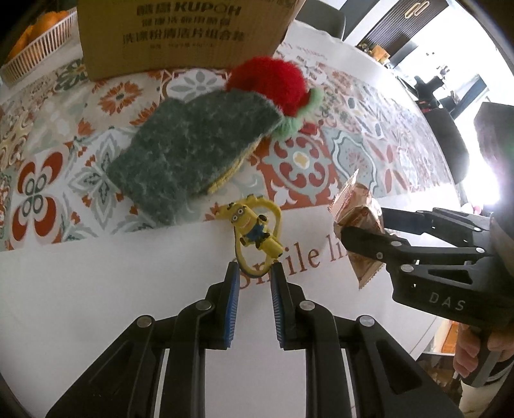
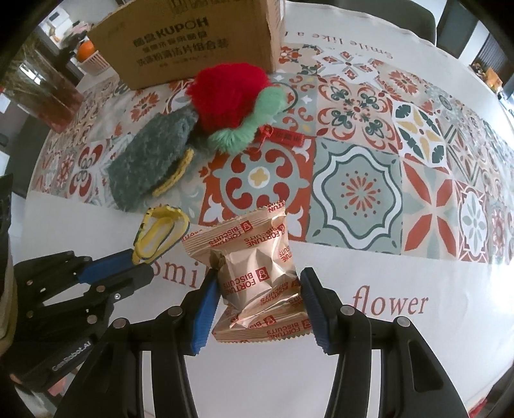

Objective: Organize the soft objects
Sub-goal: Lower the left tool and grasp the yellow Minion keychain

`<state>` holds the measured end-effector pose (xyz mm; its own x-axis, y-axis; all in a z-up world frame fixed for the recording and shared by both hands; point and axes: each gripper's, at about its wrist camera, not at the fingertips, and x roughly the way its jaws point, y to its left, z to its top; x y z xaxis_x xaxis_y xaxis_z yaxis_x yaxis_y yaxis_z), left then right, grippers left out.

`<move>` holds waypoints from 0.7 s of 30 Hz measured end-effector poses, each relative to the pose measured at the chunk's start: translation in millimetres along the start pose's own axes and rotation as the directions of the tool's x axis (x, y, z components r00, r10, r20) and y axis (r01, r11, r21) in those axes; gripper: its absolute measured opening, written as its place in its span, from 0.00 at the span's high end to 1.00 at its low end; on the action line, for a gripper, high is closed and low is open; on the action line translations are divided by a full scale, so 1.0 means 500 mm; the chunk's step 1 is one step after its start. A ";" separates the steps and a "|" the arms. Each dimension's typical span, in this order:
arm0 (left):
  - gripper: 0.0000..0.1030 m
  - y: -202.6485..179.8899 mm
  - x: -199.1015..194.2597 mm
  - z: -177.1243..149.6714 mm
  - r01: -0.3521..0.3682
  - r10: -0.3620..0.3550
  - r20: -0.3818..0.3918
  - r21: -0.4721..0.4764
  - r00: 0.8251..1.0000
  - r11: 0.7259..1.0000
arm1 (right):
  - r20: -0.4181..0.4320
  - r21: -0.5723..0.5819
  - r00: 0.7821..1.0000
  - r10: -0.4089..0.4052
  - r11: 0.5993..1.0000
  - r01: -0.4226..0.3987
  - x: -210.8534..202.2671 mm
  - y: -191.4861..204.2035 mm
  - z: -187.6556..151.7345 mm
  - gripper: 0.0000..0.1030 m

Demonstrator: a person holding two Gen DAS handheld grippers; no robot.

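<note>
Right gripper [image 2: 257, 289] grips biscuit packet [image 2: 257, 257] | basket [image 1: 41, 41]: oranges [image 1: 41, 22] (box [image 1: 180, 32] contents hidden)

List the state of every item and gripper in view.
Left gripper: shut on the yellow keychain.
Right gripper: shut on the biscuit packet.
Green cloth: lying on the tablecloth.
Red pompom: resting against the cloth.
Cardboard box: upright.

The cardboard box [image 2: 192, 41] says "KUPOH" in bold, with lines of Chinese under it I can't make out. The gold packet [image 2: 257, 276] in my right claw has "FORTUNE BISCUITS" printed all over in red. My tablecloth [image 2: 385, 302] reads "flower" and, upside down at the far edge, "Smile like a". My right gripper's [image 1: 363, 222] body says "DAS".
</note>
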<state>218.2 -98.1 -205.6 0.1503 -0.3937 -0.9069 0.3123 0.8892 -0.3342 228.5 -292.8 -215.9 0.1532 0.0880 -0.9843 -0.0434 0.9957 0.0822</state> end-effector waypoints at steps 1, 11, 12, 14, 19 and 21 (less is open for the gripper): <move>0.81 0.000 0.003 0.001 -0.013 0.014 -0.012 0.015 1.000 1.000 | -0.004 0.001 1.000 0.002 1.000 -0.002 0.002 -0.001 -0.001 0.49; 0.70 -0.013 0.033 0.022 -0.056 0.058 -0.050 0.045 0.997 0.997 | -0.025 0.010 1.000 0.007 1.000 -0.007 0.014 -0.007 -0.002 0.49; 0.67 -0.014 0.036 0.024 -0.061 0.063 -0.052 0.048 0.997 0.997 | -0.025 0.010 1.000 0.008 1.000 -0.008 0.015 -0.007 -0.001 0.49; 0.60 -0.020 0.041 0.032 -0.082 0.085 -0.056 0.058 0.995 0.995 | -0.024 0.014 1.000 0.010 1.000 -0.009 0.014 -0.011 -0.001 0.49; 0.50 -0.036 0.056 0.055 -0.113 0.119 -0.073 0.081 0.990 0.990 | -0.022 0.037 1.000 0.009 0.999 -0.008 0.008 -0.033 0.000 0.49; 0.50 -0.039 0.058 0.060 -0.106 0.112 -0.075 0.083 0.991 0.991 | -0.021 0.046 1.000 0.008 0.999 -0.007 0.006 -0.041 0.001 0.49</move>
<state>244.6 -134.0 -217.8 0.1139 -0.2730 -0.9553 0.3714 0.9035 -0.2139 230.1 -312.9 -220.7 0.1325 0.0949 -0.9866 0.0012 0.9954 0.0959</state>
